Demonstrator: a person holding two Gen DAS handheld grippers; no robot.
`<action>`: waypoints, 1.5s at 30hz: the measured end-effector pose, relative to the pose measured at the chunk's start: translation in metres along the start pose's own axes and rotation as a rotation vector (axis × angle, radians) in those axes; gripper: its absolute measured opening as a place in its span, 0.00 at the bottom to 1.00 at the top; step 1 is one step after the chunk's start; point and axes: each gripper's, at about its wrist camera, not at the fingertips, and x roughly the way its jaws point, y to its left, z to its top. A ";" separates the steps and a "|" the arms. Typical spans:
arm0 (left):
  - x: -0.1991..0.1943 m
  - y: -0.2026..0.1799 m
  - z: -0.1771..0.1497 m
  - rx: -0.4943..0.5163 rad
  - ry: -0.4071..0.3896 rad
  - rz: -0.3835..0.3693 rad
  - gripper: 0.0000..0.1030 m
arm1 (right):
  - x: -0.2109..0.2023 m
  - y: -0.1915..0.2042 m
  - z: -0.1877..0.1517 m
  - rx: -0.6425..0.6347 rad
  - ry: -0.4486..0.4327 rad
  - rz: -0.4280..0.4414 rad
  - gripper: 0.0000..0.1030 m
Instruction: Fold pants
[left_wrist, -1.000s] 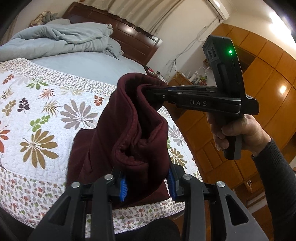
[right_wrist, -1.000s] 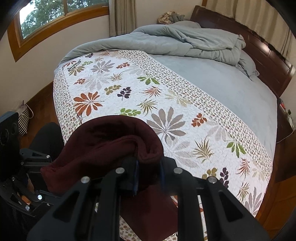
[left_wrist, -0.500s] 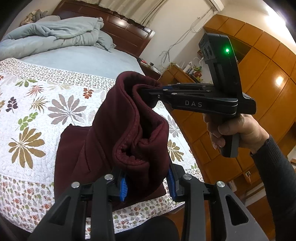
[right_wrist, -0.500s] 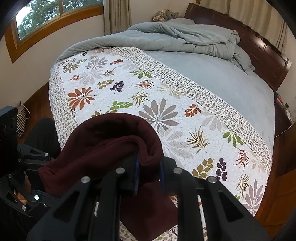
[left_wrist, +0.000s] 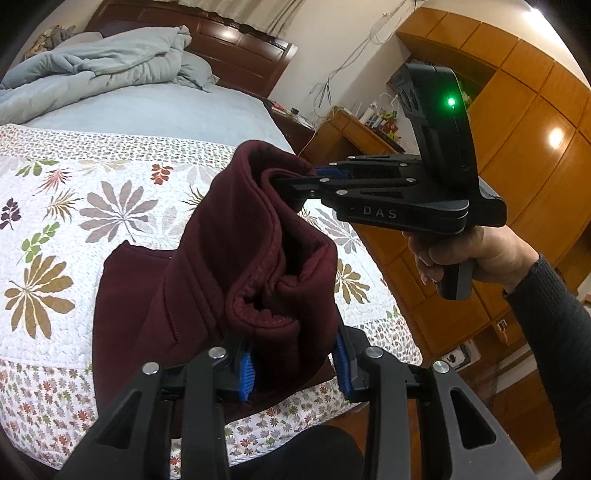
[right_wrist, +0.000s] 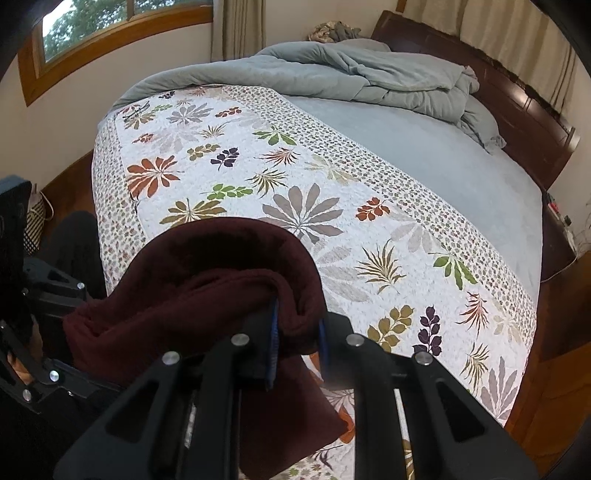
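Observation:
The dark maroon fleece pants (left_wrist: 207, 288) are lifted at one thick folded edge, and the rest lies on the floral quilt (left_wrist: 74, 206) near the bed's foot. My left gripper (left_wrist: 293, 363) is shut on a bunched fold of the pants, blue pads pressing the cloth. My right gripper (left_wrist: 314, 177) is shut on the upper end of the same raised edge, higher and farther in. In the right wrist view the right gripper (right_wrist: 297, 343) pinches the fold of the pants (right_wrist: 207, 280), which drape down over the quilt's edge (right_wrist: 332, 229).
A crumpled grey duvet (left_wrist: 99, 77) lies at the dark wooden headboard (left_wrist: 236, 55). Wooden wardrobes (left_wrist: 517, 140) and a cluttered nightstand (left_wrist: 354, 125) stand to the right of the bed. A window (right_wrist: 110, 33) is on the far wall.
Both grippers have carried the raised edge of the pants a little farther over the quilt. More of the pants now lies spread on the quilt. The grips have not changed.

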 end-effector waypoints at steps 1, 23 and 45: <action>0.002 -0.001 0.000 0.002 0.003 0.001 0.33 | 0.001 -0.001 -0.001 0.004 -0.001 0.002 0.16; 0.041 -0.017 -0.006 0.052 0.077 0.014 0.33 | 0.018 -0.028 -0.041 0.011 -0.005 -0.001 0.16; 0.081 -0.027 -0.016 0.085 0.134 0.023 0.33 | 0.031 -0.042 -0.078 0.007 0.020 0.002 0.16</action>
